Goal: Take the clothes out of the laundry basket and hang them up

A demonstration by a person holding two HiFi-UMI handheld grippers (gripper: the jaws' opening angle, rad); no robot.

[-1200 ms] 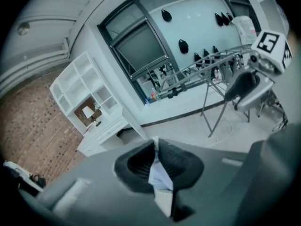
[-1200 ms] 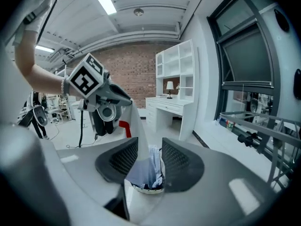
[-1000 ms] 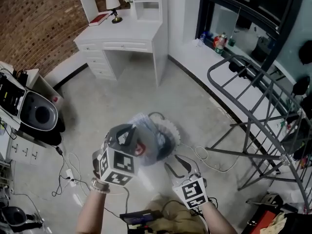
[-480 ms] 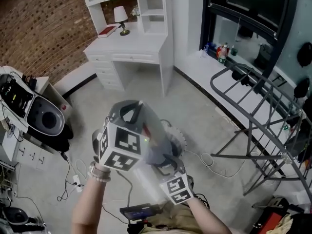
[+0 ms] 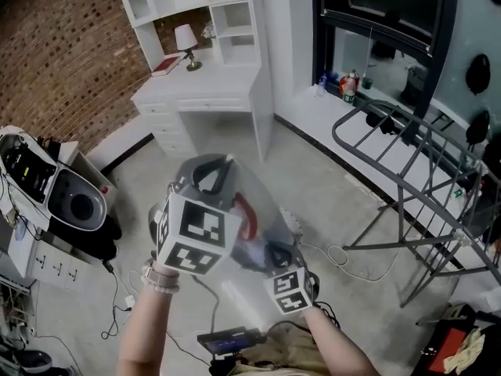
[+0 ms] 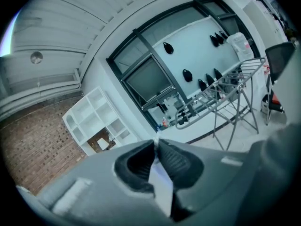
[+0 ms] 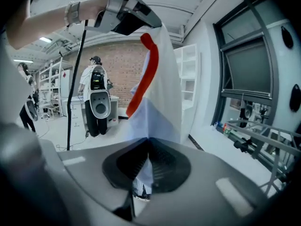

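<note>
A lab dressed as a home — white desk (image 5: 200, 92), brick wall (image 5: 70, 53), drying rack (image 5: 427, 180), floor cables (image 5: 343, 255).

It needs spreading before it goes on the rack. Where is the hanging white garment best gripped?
Its lower part, from the person's side: the garment hangs free from the raised left claw, so that part is reachable. The right claw, jaws just closed, pinches it there.
</note>
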